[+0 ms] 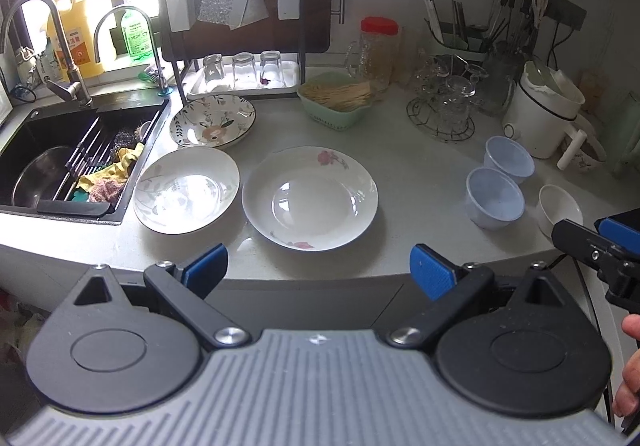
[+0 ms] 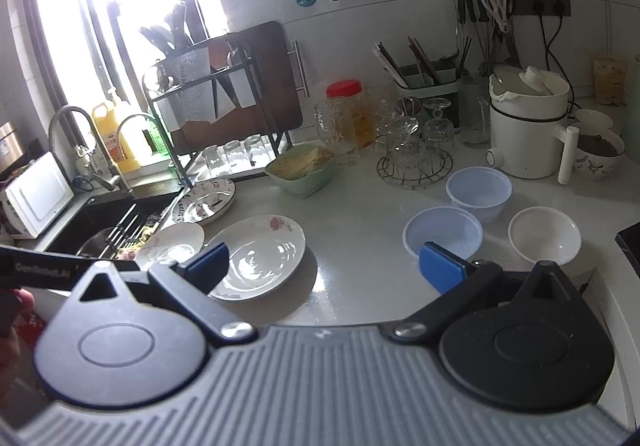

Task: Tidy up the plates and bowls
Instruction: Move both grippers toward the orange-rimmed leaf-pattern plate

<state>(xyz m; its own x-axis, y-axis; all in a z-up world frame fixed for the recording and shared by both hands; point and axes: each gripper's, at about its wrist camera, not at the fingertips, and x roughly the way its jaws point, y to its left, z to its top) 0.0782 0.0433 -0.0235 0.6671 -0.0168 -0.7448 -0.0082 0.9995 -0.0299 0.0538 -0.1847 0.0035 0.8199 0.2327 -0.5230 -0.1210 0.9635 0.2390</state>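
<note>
The left hand-held gripper [image 1: 319,266] hangs at the front edge of the desk [image 1: 408,182], jaws spread wide, nothing between them. The right hand-held gripper [image 2: 324,266] stands likewise apart and empty, just short of the bowls.

Nearest the left hand-held gripper lies the rose-pattern plate [image 1: 310,197]; just beside it, toward the sink [image 1: 60,162], lies the leaf-pattern plate [image 1: 186,189], and behind that the floral deep plate [image 1: 212,120]. All three rest separately, none stacked.

To the right, well apart from the plates, two translucent plastic bowls [image 2: 442,236] stand side by side on the desk, with a small white bowl [image 2: 545,233] near them. None is nested.

Assessment: no sorting is evident. Plates remain to be gathered into one pile and bowls into another; the whole task appears outstanding.
</note>
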